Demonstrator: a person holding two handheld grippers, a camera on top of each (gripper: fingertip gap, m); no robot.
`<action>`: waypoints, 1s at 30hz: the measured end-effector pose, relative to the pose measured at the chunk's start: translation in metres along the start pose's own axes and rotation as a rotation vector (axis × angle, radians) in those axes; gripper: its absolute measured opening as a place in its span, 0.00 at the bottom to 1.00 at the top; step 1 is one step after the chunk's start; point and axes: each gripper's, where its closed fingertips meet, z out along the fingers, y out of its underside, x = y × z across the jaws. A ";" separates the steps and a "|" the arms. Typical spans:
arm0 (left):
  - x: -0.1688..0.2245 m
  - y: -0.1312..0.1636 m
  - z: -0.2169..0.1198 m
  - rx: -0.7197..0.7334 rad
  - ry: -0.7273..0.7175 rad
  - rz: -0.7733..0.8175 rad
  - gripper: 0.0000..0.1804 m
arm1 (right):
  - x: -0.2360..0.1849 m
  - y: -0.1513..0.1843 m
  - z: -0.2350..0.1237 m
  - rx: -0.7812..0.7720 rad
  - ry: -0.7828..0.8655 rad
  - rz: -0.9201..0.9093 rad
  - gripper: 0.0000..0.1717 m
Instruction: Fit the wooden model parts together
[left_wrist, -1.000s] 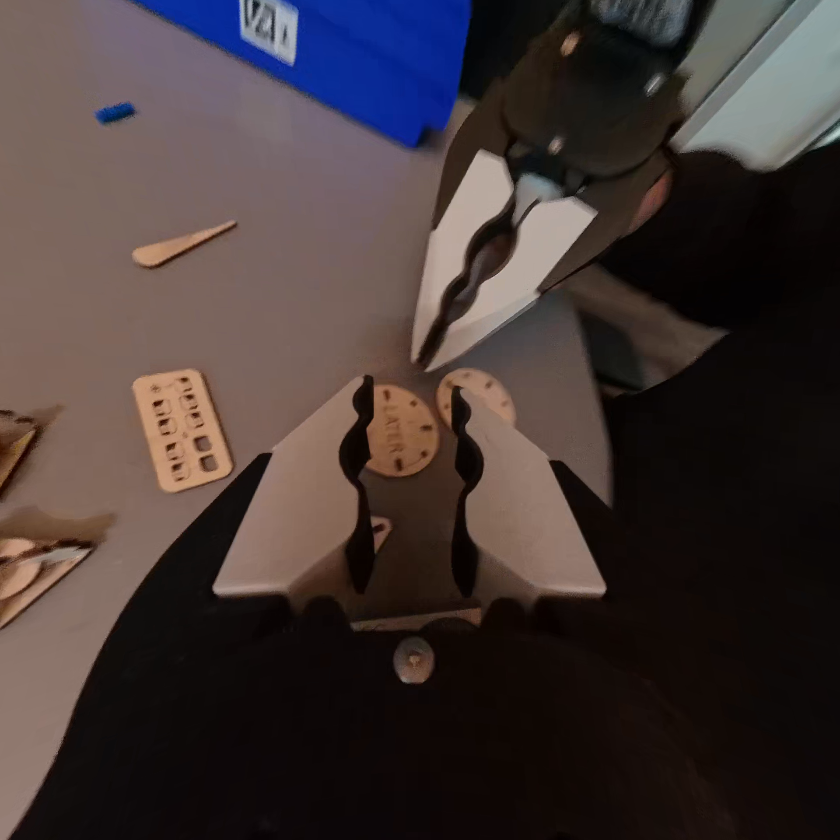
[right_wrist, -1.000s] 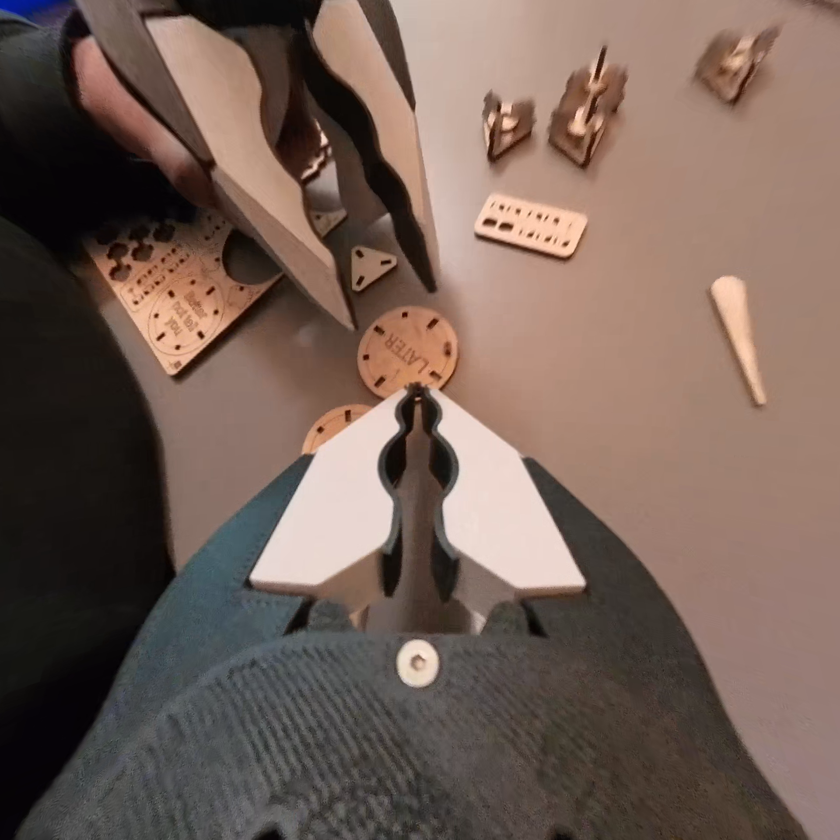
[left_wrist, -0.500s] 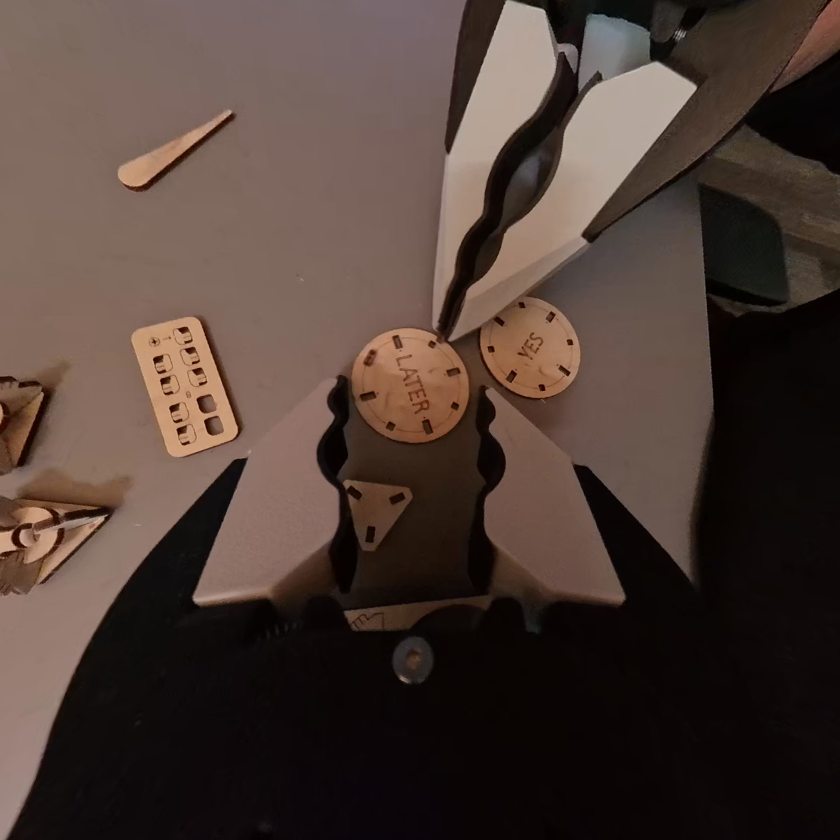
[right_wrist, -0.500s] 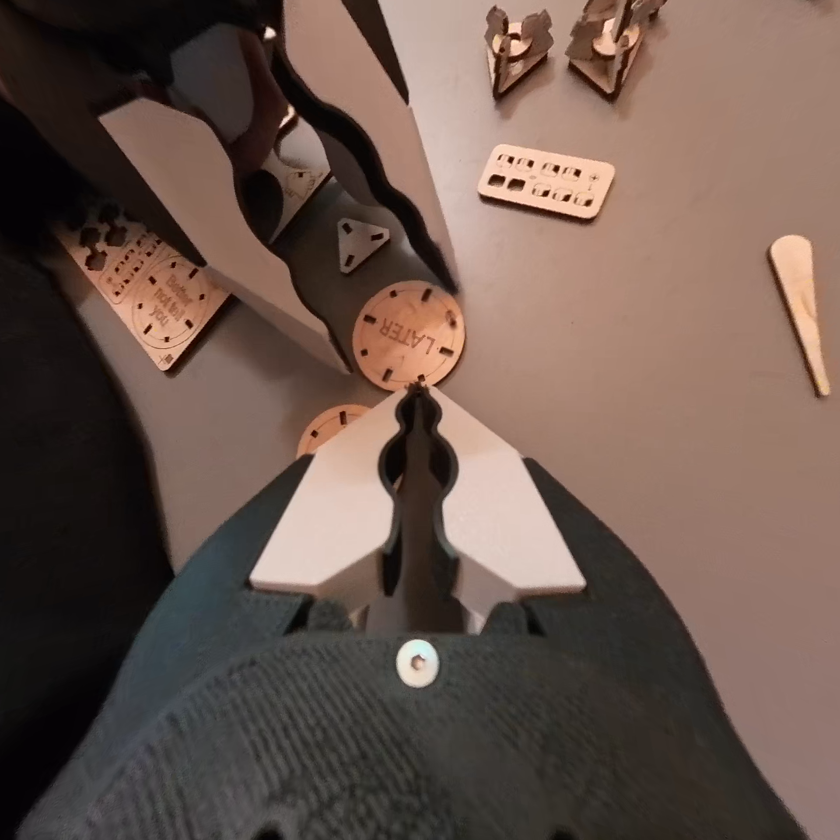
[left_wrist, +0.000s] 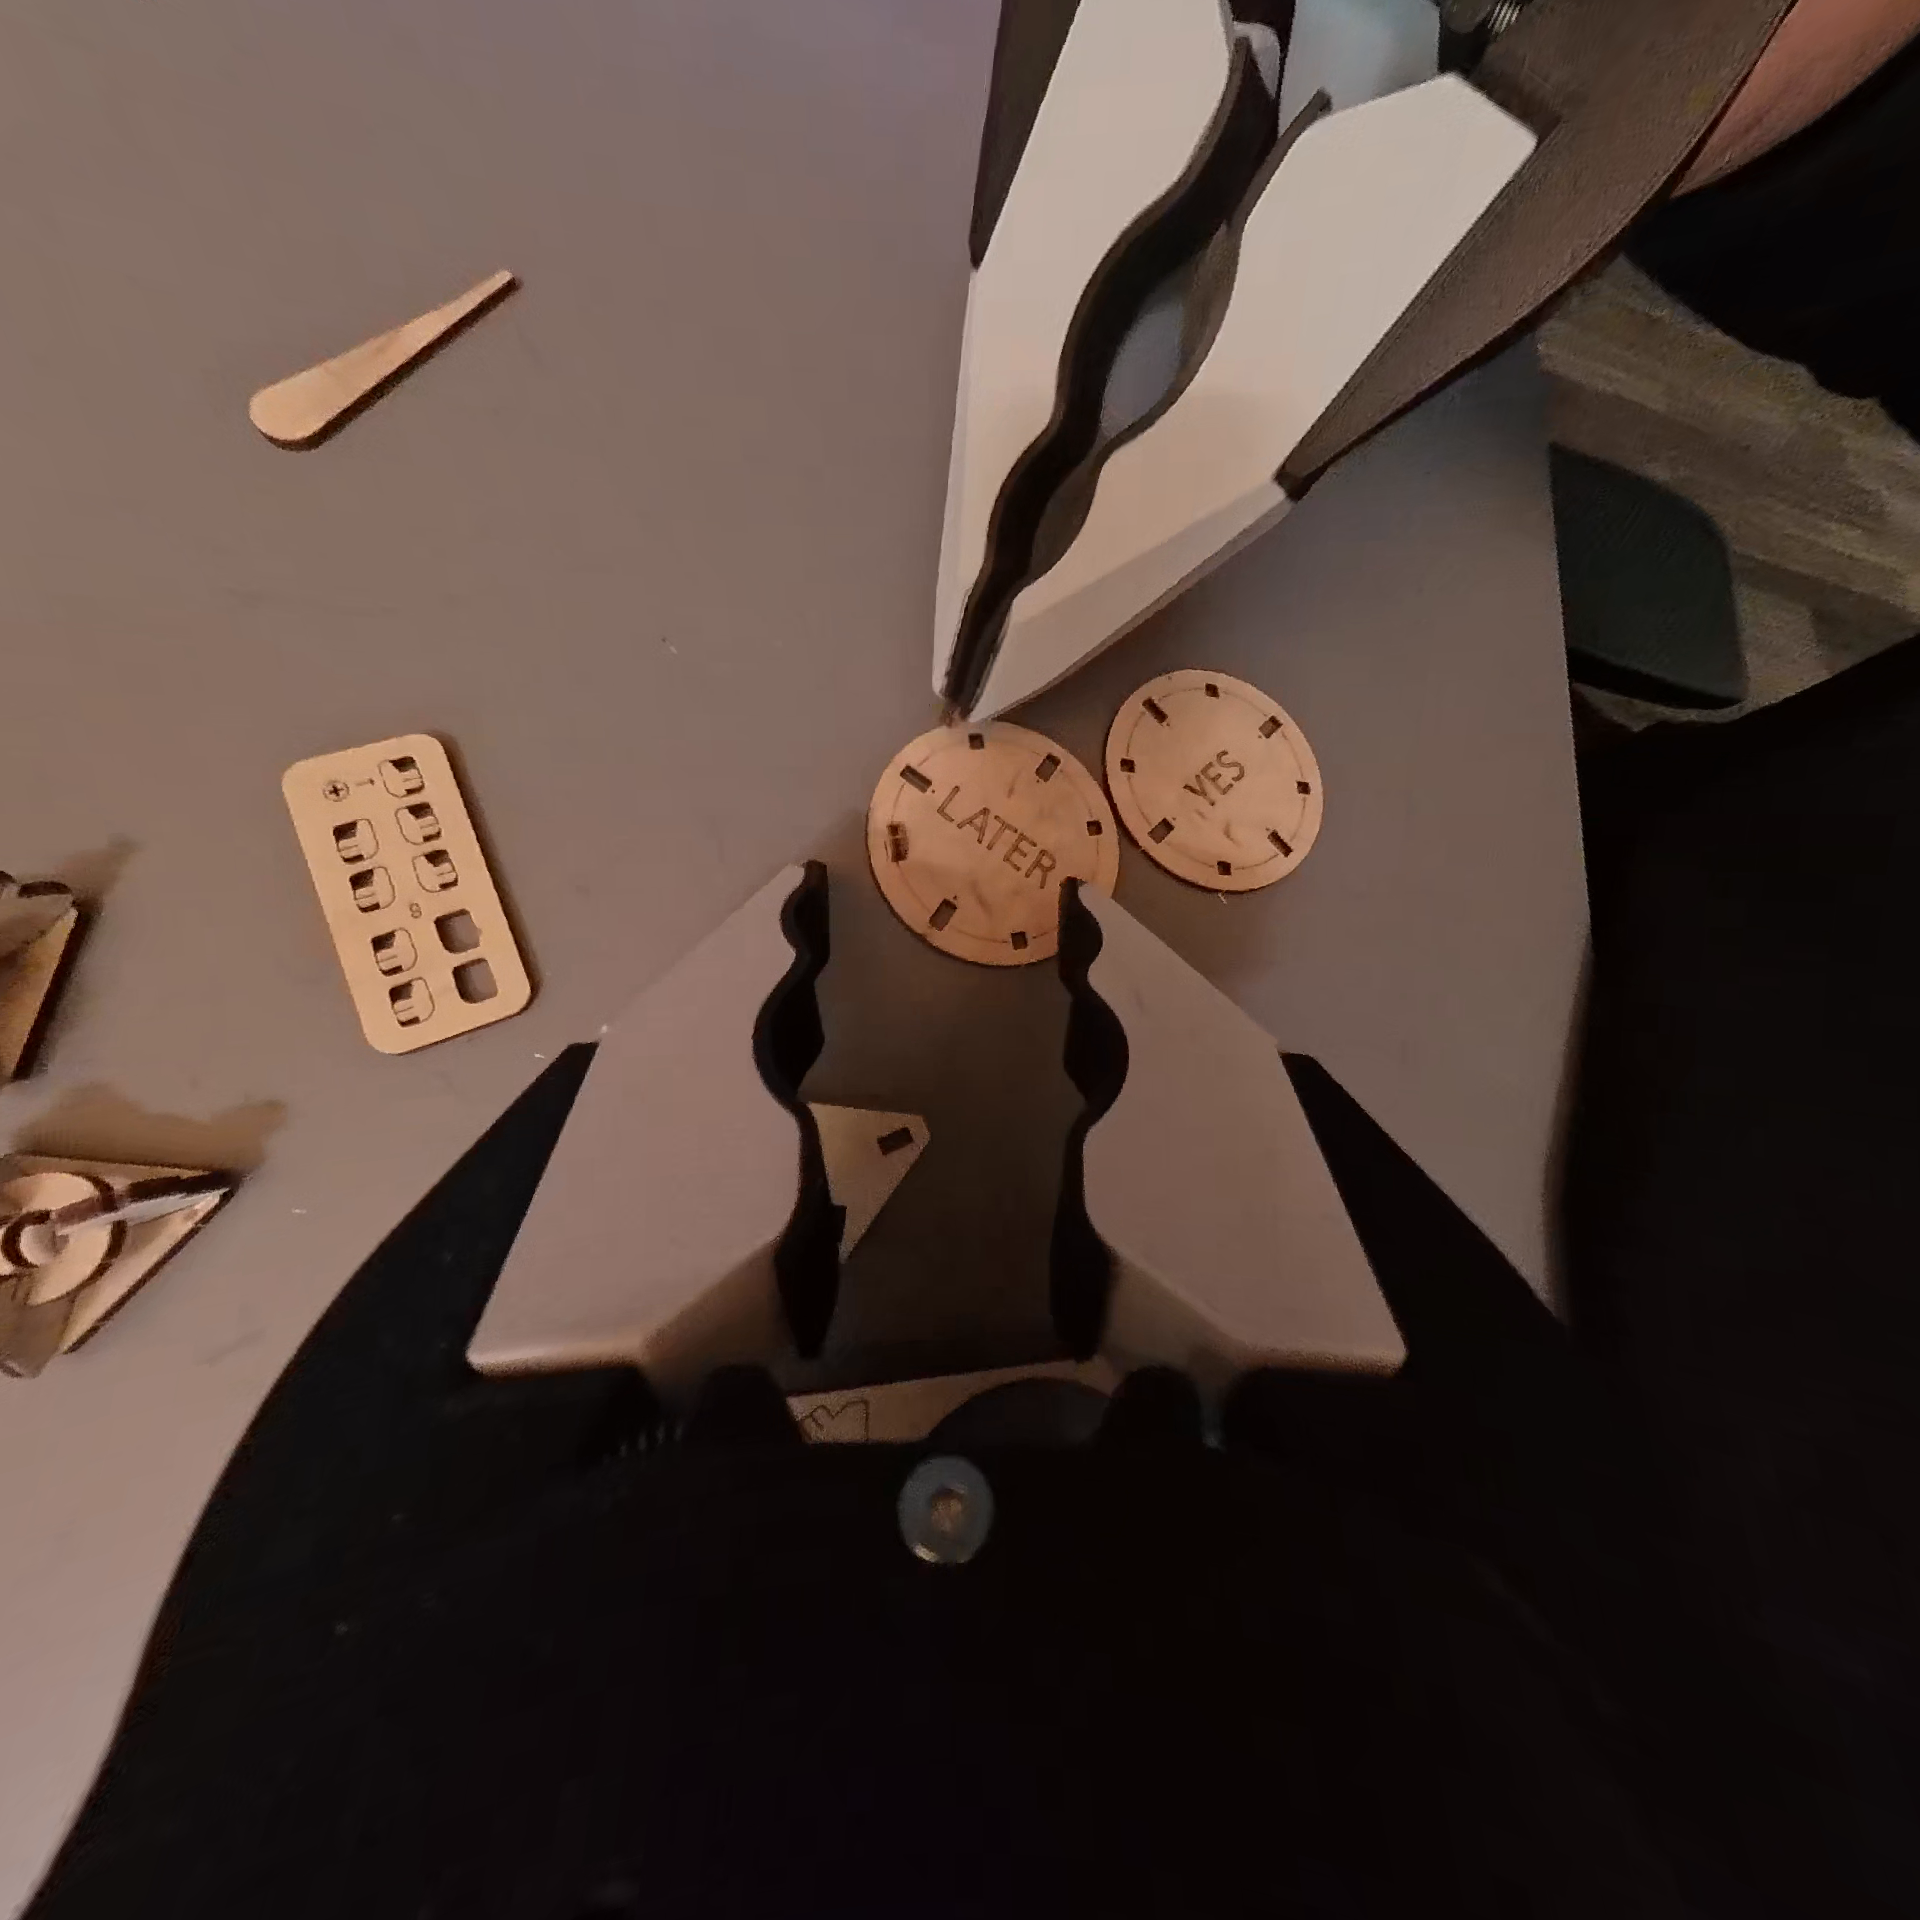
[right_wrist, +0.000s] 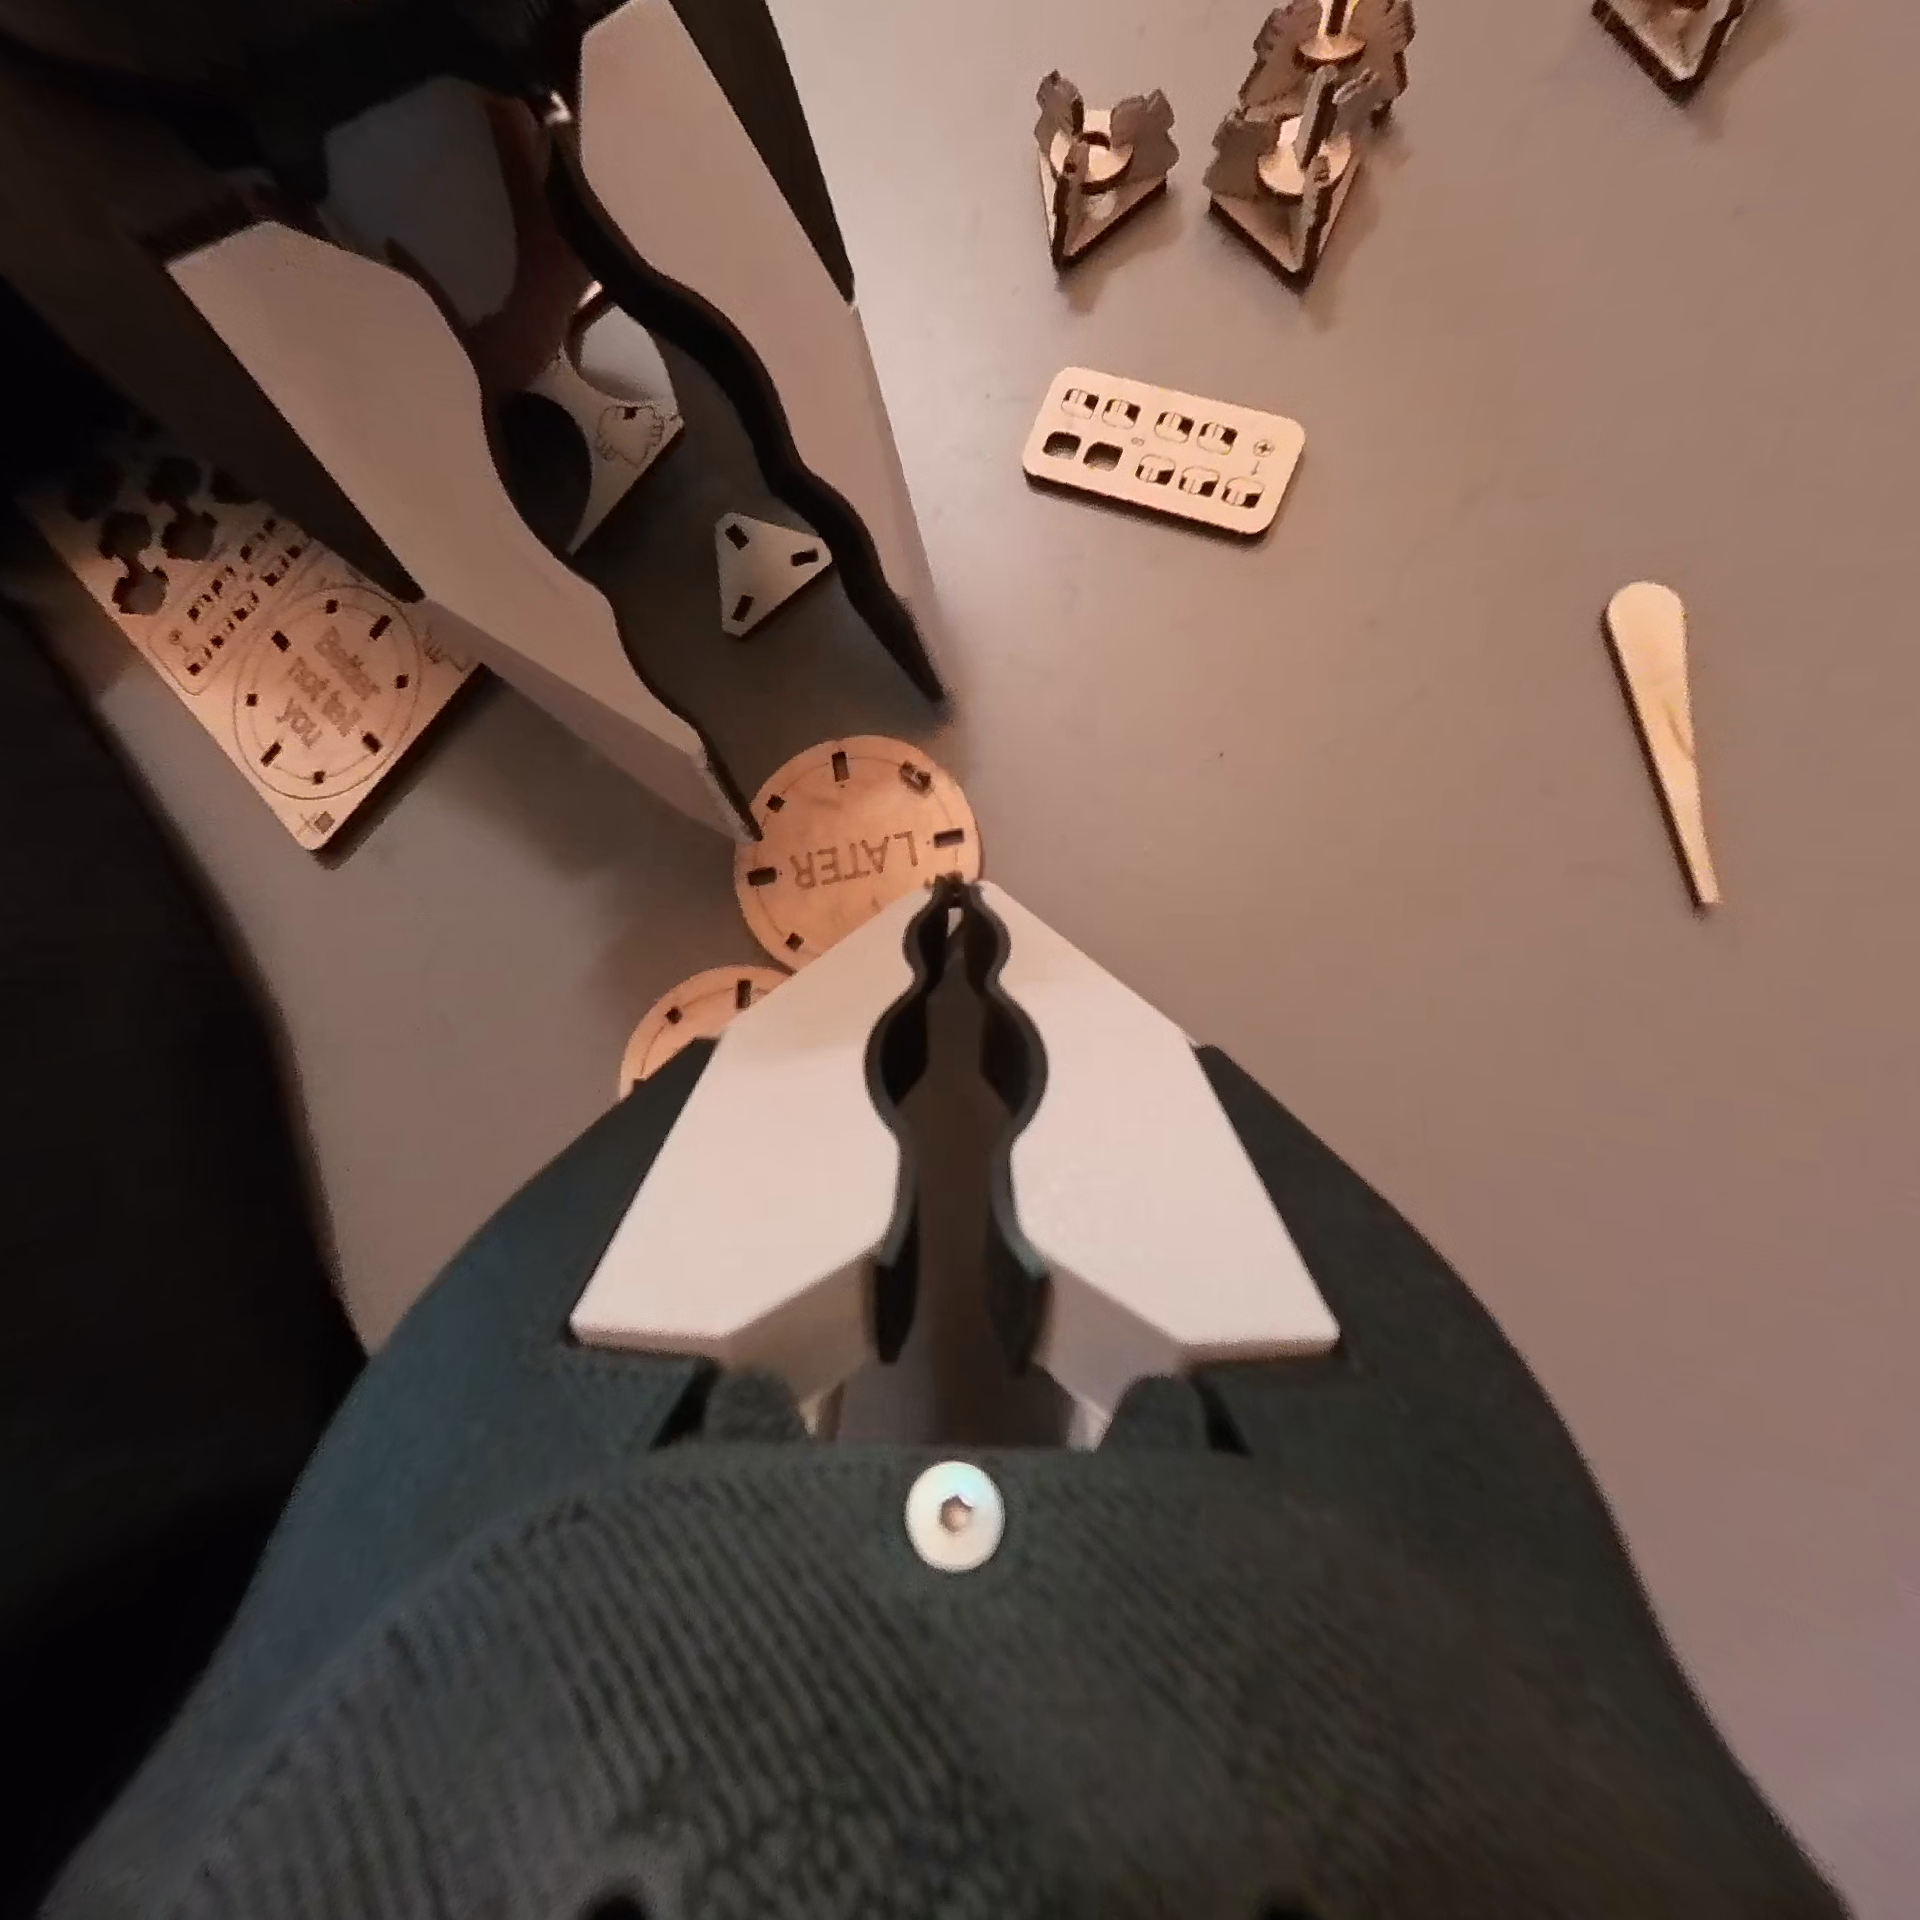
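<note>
**Both claws at the engraved wooden disc, neither holding it**

My L gripper (left_wrist: 940, 883) stands part open w/ nothing between the pads but bare grey table (left_wrist: 623, 520). Its R fingertip (left_wrist: 1075, 896) sits at the near edge of the engraved wooden disc (left_wrist: 987, 842); from the R cam that tip lands at the disc's rim (right_wrist: 831, 831). Can't tell if it presses or just touches. The other fingertip (left_wrist: 805, 878) is off the disc, to its left. Further back between the fingers, a small triangular slotted wooden piece (left_wrist: 868, 1153) lies flat on the table.

My R gripper (right_wrist: 948, 888) is closed tip to tip, nothing in it. Its point rests at the far edge of the same disc, opposite the L claw's tip.

A second engraved disc (left_wrist: 1214, 781) lies just right of the first, apart from both claws. Left of the L claw: a rectangular wooden card w/ cut-out slots (left_wrist: 407, 894), and beyond it a teardrop-shaped wooden stick (left_wrist: 374, 364). Far left, small assembled wooden stands (left_wrist: 73, 1247). In the R cam, a wooden sheet w/ punched-out shapes (right_wrist: 281, 686) lies behind the L claw.
</note>
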 end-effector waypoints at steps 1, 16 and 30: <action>0.001 0.000 0.000 -0.004 0.004 0.004 0.23 | -0.001 0.001 -0.001 -0.006 -0.003 0.005 0.00; 0.009 0.004 0.000 -0.023 0.072 -0.045 0.21 | -0.002 0.007 0.005 -0.058 -0.001 -0.017 0.00; 0.004 0.000 0.003 -0.006 -0.003 0.015 0.28 | 0.005 0.001 0.006 -0.055 0.030 -0.063 0.00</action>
